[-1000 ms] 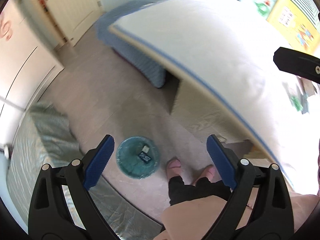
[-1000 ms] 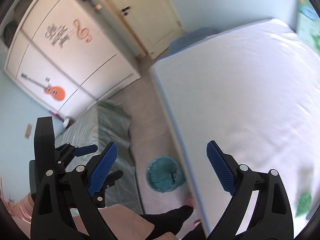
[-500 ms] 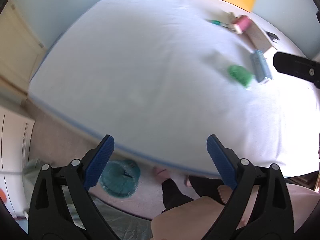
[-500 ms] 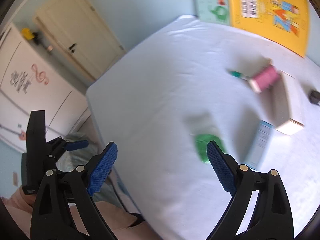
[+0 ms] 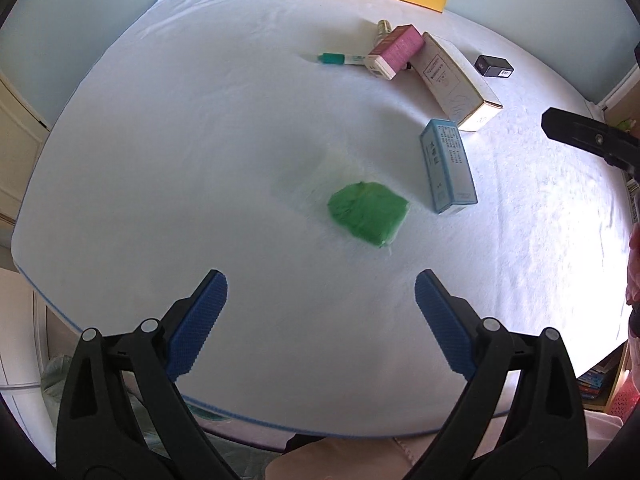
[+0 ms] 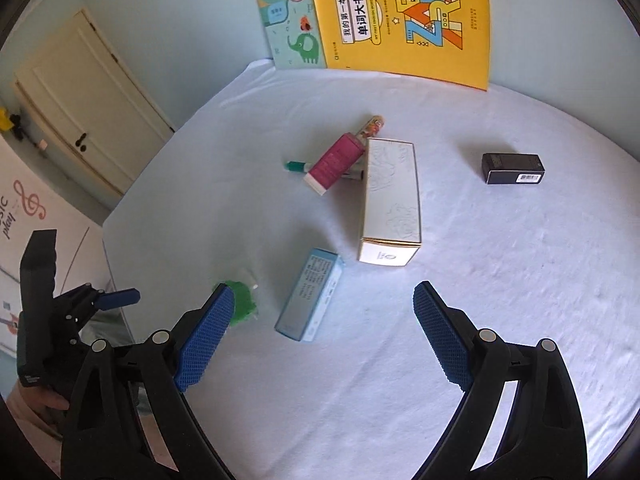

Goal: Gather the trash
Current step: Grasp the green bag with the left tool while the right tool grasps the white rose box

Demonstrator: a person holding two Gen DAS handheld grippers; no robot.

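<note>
You are holding the left gripper [image 5: 320,304] wide apart over the near part of the white-sheeted bed [image 5: 180,152], gripping nothing. Just above it, at frame centre, the crumpled green wrapper in clear plastic [image 5: 368,213] is lying, with the pale blue carton [image 5: 447,165] just to its right. Toward the upper right, the teal-capped pen [image 5: 340,59], pink box [image 5: 396,50], long white box [image 5: 460,80] and small black box [image 5: 494,66] are lying. Your right gripper [image 6: 324,320] is also hanging wide and empty, with the blue carton between its fingers.
</note>
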